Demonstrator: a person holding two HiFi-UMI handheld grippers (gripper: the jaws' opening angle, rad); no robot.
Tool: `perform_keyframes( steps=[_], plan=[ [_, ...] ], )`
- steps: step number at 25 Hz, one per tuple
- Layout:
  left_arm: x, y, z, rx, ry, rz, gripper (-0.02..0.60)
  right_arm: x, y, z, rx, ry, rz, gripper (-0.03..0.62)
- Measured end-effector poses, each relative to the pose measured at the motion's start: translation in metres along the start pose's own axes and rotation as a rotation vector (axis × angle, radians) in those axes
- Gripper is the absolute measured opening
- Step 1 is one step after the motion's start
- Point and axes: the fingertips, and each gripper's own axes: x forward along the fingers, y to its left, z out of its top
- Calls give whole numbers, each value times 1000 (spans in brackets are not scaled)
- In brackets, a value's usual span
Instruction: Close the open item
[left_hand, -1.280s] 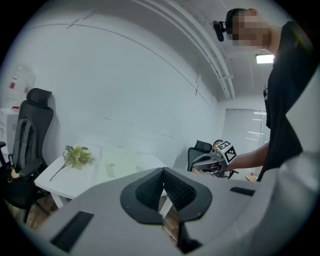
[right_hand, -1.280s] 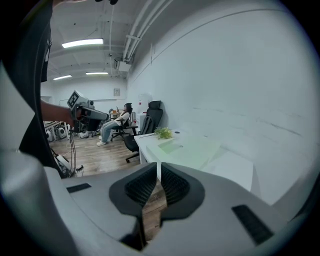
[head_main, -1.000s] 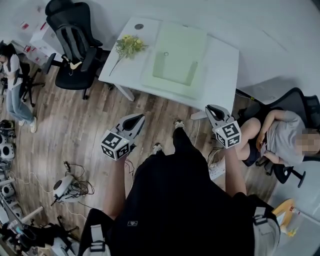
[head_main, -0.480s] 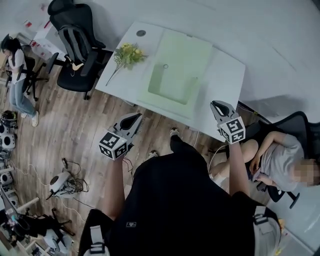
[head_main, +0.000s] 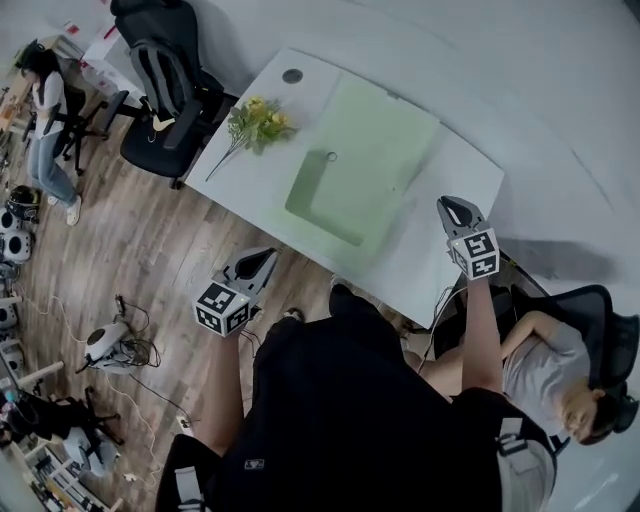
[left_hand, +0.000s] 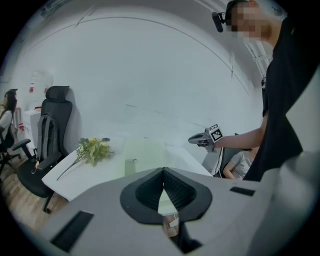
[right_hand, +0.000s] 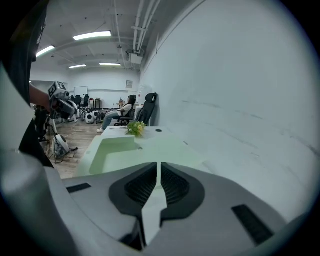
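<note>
Your left claw (head_main: 262, 258) hangs over the wood floor (head_main: 150, 250), short of the tabletop's near edge. Its jaws are together with nothing between them. Your right claw (head_main: 456, 207) sits over the white tabletop (head_main: 440, 255) near its right end, jaws drawn to a thin slit, nothing in them. The pale green case (head_main: 370, 150) lies open on the tabletop, at 1 o'clock from the left claw and 10 o'clock from the right. Neither claw touches it. A yellow flower bunch (head_main: 255, 120) lies at the case's 9 o'clock. A black office chair (head_main: 165, 75) stands beyond the tabletop's left end.
</note>
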Motion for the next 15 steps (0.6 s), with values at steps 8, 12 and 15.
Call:
perform_keyframes(
  steps=[8, 12, 15],
  plan=[
    [35, 16, -40, -140, 77, 65, 6, 81, -50, -42, 8, 88, 97, 21],
    [46, 22, -75, -213, 137, 77, 6, 118, -61, -70, 34, 145, 136, 21],
    [56, 27, -96, -254, 192, 80, 6, 144, -74, -88, 57, 192, 159, 20]
  ],
)
